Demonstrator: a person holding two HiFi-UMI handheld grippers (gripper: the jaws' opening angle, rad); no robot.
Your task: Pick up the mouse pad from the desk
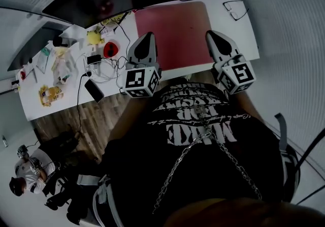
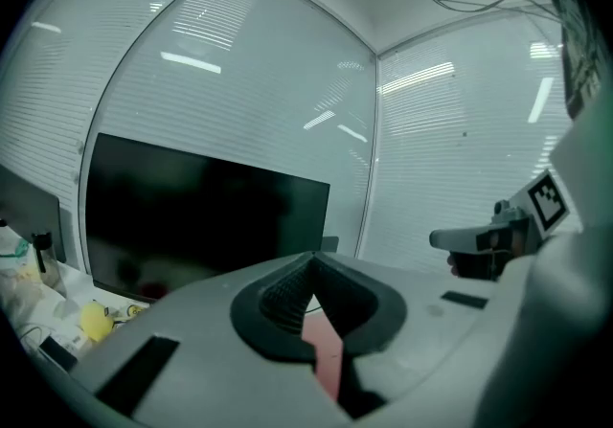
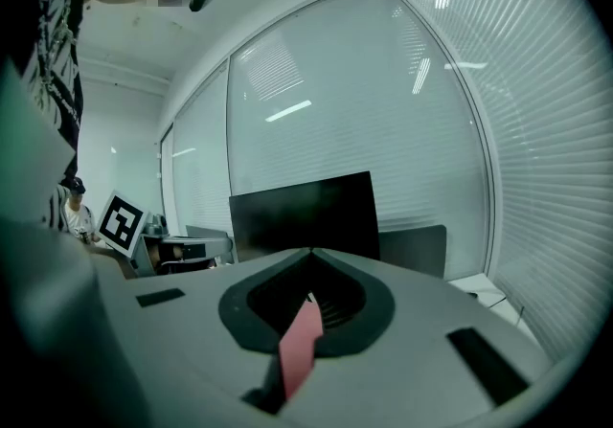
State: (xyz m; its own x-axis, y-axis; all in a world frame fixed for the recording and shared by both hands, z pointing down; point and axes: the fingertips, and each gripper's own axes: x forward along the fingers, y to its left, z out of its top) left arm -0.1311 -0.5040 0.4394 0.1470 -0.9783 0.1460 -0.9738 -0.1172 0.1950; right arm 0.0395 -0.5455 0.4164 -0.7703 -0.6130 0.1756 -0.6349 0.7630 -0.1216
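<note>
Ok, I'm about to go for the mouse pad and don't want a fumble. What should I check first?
1. Pad lies flat on the desk, nothing on it: ok.
2. Left gripper fingers open for the grasp: not ok, shut.
3. Right gripper fingers open: not ok, shut.
4. Grippers lined up with the pad's near corners: ok.
5. Cables stay left of the pad, off it: ok.
6. Pad's edge free to lift: cannot tell.
</note>
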